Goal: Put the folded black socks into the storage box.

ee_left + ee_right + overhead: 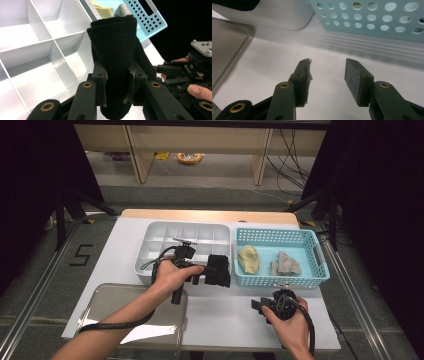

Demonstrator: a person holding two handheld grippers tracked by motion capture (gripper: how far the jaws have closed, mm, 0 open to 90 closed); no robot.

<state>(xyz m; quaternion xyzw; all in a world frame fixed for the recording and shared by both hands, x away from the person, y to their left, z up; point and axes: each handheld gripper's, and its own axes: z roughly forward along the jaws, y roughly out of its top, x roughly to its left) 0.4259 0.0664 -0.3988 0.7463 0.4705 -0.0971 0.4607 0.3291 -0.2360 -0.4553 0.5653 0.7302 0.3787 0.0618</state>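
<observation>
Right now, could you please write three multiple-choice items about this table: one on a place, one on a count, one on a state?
1. Where is the black folded sock?
A. inside the blue basket
B. between the jaws of the left hand-held gripper, at the white divided tray
C. on the clear lid

2. How many cloth items lie in the blue basket?
A. two
B. none
C. five

3. In what state is the right hand-held gripper?
A. shut on a sock
B. open with nothing between its jaws
C. shut on the basket rim

Key: 1 B, the left gripper view shows both pads pressing the sock over the tray's compartments. 2 A, the high view shows a yellow cloth and a grey cloth. 3 B, the right gripper view shows bare table between the separated jaws.
</observation>
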